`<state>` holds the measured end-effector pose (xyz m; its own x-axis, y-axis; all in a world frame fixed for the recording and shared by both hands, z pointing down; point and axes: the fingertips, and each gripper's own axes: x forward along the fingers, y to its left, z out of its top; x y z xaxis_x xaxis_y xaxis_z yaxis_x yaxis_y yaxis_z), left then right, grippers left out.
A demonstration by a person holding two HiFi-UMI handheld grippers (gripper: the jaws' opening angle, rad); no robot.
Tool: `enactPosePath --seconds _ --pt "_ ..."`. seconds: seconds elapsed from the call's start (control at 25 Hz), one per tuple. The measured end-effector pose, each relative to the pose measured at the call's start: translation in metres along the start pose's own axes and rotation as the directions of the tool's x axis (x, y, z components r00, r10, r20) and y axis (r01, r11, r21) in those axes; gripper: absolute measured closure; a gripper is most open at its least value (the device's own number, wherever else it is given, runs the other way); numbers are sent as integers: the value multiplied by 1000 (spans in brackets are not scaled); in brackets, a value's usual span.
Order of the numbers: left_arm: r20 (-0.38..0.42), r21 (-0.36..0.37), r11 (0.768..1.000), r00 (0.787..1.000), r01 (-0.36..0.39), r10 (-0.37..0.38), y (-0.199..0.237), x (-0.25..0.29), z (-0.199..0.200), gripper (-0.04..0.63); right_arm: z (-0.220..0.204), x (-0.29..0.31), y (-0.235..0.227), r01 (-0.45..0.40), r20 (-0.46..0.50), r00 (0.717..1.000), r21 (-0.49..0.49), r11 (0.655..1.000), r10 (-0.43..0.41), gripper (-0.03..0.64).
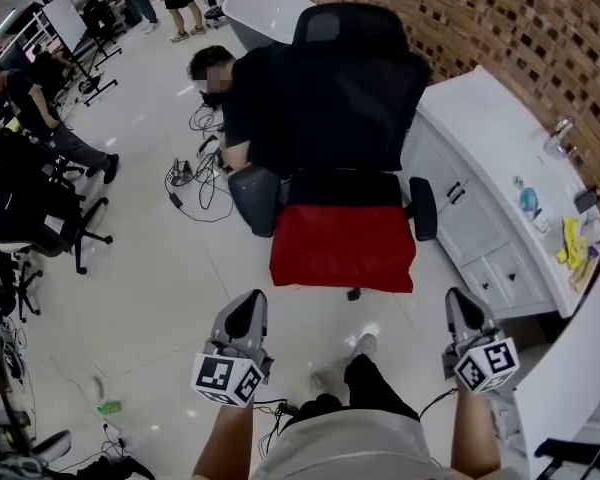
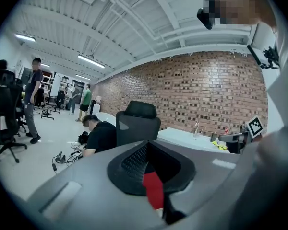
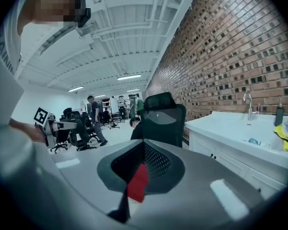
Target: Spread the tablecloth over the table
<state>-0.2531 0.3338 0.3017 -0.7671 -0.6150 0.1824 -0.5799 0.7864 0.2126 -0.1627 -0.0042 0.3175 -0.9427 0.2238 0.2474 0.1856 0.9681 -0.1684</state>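
A red tablecloth (image 1: 342, 246) lies folded on the seat of a black office chair (image 1: 350, 88) in the middle of the head view. My left gripper (image 1: 245, 306) hovers short of the seat's near left corner, jaws shut with nothing in them. My right gripper (image 1: 461, 306) hangs off the near right corner, also shut and empty. In the left gripper view only a red sliver of the cloth (image 2: 154, 189) shows through the closed jaws, with the chair (image 2: 138, 121) behind. The right gripper view shows the same red strip (image 3: 138, 183) and the chair (image 3: 163, 116).
A person in black (image 1: 242, 98) crouches just behind the chair's left side, beside cables (image 1: 195, 173) on the floor. A white sink counter (image 1: 500, 158) runs along the brick wall at right. A white surface edge (image 1: 580, 358) is at lower right. More office chairs (image 1: 30, 208) stand far left.
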Motion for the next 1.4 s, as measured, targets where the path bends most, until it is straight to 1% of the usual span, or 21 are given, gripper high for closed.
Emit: enactPosePath --seconds 0.12,0.28,0.4,0.56,0.72,0.84,0.96,1.0,1.04,1.12,1.2,1.28,1.36,1.4 --pt "-31 17 1000 999 -27 27 3 27 -11 589 -12 17 -33 -7 -16 1000 14 1000 7 609" --pt "-75 17 997 995 -70 71 8 65 -44 589 -48 48 -74 -24 -60 998 33 999 26 609" --pt "-132 40 997 988 -70 75 13 97 -87 589 -84 78 -89 -32 -98 995 38 999 36 609" --pt "-165 20 998 984 -60 62 29 148 -148 589 -138 123 -98 -27 -118 992 54 998 34 609" --pt "-192 14 995 976 -101 102 60 170 -207 589 -202 139 -106 2 -167 986 93 996 14 609" --pt "-231 11 991 964 -130 129 95 170 -263 589 -254 144 -123 39 -203 979 111 993 -16 609" --pt "-281 -10 991 951 -136 128 128 166 -325 589 -303 150 -136 65 -224 974 126 990 -36 609" --pt "-297 -18 990 947 -137 125 137 164 -345 582 -318 153 -139 66 -231 972 122 990 -36 609" --pt "-313 -21 990 942 -137 124 147 163 -363 555 -332 156 -140 63 -238 971 114 991 -35 609" --pt "-347 -19 989 928 -148 132 165 162 -398 551 -359 164 -140 47 -250 968 94 994 -22 609" --pt "-380 -36 984 913 -174 148 181 160 -431 551 -382 171 -140 29 -266 964 83 996 -6 573" --pt "-409 -50 979 898 -196 159 192 158 -462 548 -405 175 -142 24 -285 959 80 997 0 555" --pt "-439 -68 977 885 -205 155 201 157 -492 503 -423 177 -147 35 -298 955 90 995 -7 540" --pt "-457 -82 976 878 -201 142 205 157 -506 462 -431 176 -149 41 -305 952 93 995 -11 538"
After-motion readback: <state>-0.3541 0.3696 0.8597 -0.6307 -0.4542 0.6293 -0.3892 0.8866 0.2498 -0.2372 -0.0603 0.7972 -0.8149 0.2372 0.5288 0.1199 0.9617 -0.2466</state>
